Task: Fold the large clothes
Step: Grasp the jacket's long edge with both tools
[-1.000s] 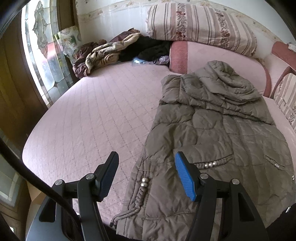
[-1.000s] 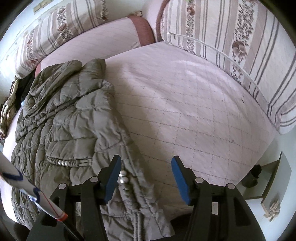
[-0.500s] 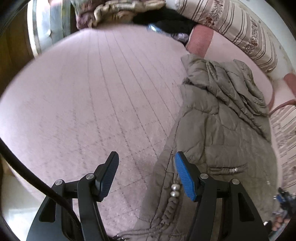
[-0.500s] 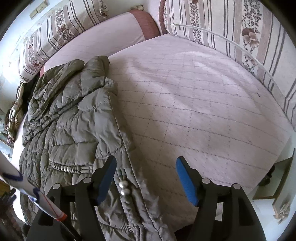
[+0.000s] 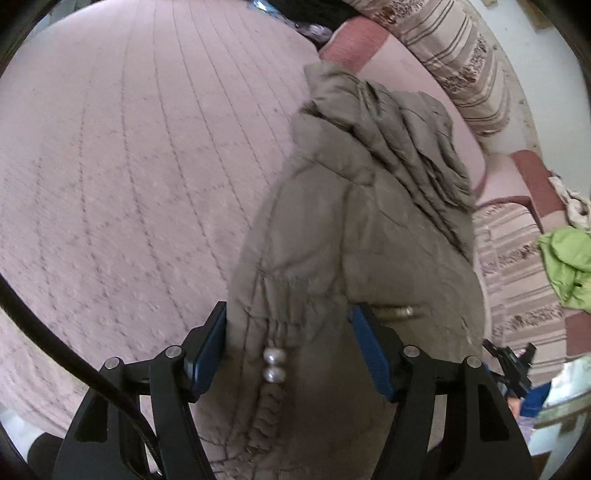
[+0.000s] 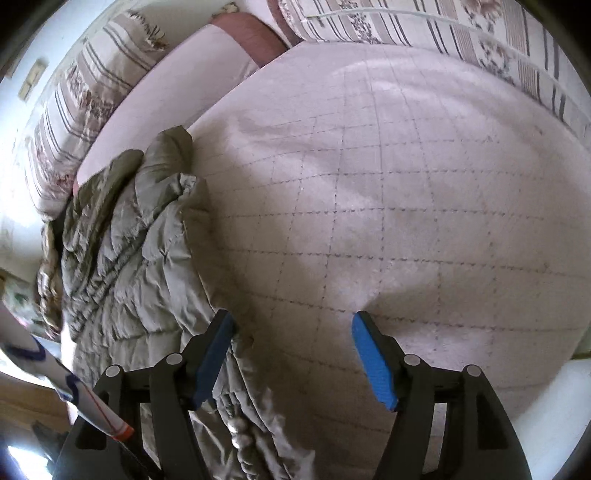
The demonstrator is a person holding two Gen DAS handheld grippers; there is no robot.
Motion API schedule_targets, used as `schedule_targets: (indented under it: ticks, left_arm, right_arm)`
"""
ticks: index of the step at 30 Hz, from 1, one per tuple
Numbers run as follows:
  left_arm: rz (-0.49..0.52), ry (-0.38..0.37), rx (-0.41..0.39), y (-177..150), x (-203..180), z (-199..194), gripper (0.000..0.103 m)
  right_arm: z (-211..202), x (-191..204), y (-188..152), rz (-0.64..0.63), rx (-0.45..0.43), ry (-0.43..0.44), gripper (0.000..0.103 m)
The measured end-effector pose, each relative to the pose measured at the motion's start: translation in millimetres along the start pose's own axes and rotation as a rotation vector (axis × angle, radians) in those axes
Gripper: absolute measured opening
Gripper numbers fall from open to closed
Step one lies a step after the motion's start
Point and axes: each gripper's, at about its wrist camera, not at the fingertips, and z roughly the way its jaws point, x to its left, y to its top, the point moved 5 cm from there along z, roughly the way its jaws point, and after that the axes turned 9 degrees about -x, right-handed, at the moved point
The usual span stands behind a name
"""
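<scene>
A grey-brown quilted jacket (image 5: 351, 221) lies lengthwise on the pink quilted bed cover (image 5: 129, 166). My left gripper (image 5: 288, 350) points down over the jacket's near left hem. Its jaws are opening a little, and the hem with two pearl beads (image 5: 273, 365) fills the gap between the blue pads. In the right wrist view the jacket (image 6: 140, 258) lies at the left. My right gripper (image 6: 291, 354) hangs at its right edge with jaws opening wide. The left pad (image 6: 216, 350) is at the jacket's border, the right pad over bare bed cover (image 6: 406, 203).
Striped floral cushions (image 5: 454, 59) (image 6: 406, 22) line the back and right side of the bed. A green cloth (image 5: 565, 266) lies on the right cushion. Dark clothes (image 5: 314, 22) are heaped at the far end. A white pole with an orange tip (image 6: 74, 387) crosses the lower left.
Both grippers tipped downward and came closer to the bed. The left one shifted right until it straddles the jacket's hem. The right one's jaws spread wider.
</scene>
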Motion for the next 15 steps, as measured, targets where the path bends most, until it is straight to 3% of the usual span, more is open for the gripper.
schedule_targets:
  ticks: [2,6,15]
  left_arm:
    - [-0.037,-0.06,0.02,-4,2,-2,0.066]
    - [-0.094,-0.112,0.033,-10,8,-7,0.066]
    - [-0.036,-0.139,0.034,-37,3,-20,0.066]
  right_arm:
    - [1,4,-2,0.005,0.023,0.037,0.073]
    - [1,13,-15,-0.009,0.084,0.095,0.073]
    - [-16,28,-61,-0.099,0.223,0.163,0.073]
